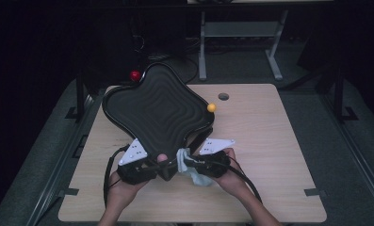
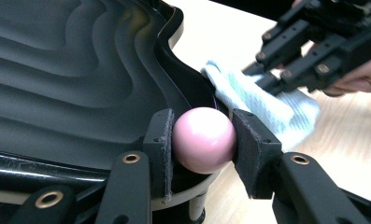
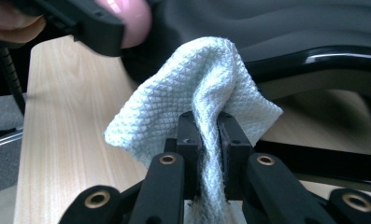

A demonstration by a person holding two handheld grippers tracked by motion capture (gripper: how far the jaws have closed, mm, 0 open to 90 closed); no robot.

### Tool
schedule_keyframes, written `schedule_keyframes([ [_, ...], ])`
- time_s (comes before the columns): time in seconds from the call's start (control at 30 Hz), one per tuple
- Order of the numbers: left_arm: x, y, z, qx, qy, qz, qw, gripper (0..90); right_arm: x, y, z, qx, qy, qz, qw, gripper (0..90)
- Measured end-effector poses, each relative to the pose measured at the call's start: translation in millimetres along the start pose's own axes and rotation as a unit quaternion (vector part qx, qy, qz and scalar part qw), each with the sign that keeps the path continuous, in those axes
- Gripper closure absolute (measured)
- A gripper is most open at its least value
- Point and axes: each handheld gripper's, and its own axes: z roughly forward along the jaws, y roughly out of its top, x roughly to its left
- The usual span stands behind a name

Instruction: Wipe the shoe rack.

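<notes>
Pink ball [image 2: 204, 139] sits pinched between our left gripper's [image 2: 202, 140] fingers at the near lip of the black wavy tray [image 1: 158, 106]. Our right gripper [image 3: 205, 135], clenched on the pale-blue cloth [image 3: 192, 88], waits just right of it over the counter [image 1: 264, 141]; next we likely must wipe the ball.

From where I stand, the black tray [image 1: 156, 106] hides the table [image 1: 269, 155] beneath it, and its raised near corner covers part of the pink ball [image 1: 162, 157]. The cloth [image 3: 192, 88] runs off the bottom edge of the right gripper view, its lower end unseen. In that view the pink ball [image 3: 134, 21] is cut by the top edge.
</notes>
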Motion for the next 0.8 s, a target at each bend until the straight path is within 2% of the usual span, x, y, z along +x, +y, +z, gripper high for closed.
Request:
schedule_keyframes([
  [0.17, -3.1, -5.7, -7.8, -0.004, -0.008, 0.001, 1.0000, 60.5, -6.8, 1.8, -0.8, 0.002, -0.016, 0.000, 0.9999, 81.1],
  [0.47, -8.0, -11.8, -18.7, -0.005, -0.019, 0.004, 0.9998, 60.6, -21.5, 3.0, 0.5, 0.006, -0.042, 0.018, 0.9989, 81.1],
  [0.8, -7.2, -16.1, -25.8, -0.006, -0.025, 0.003, 0.9997, 60.6, -39.1, -3.9, -13.7, 0.003, -0.068, 0.038, 0.9969, 81.1],
])
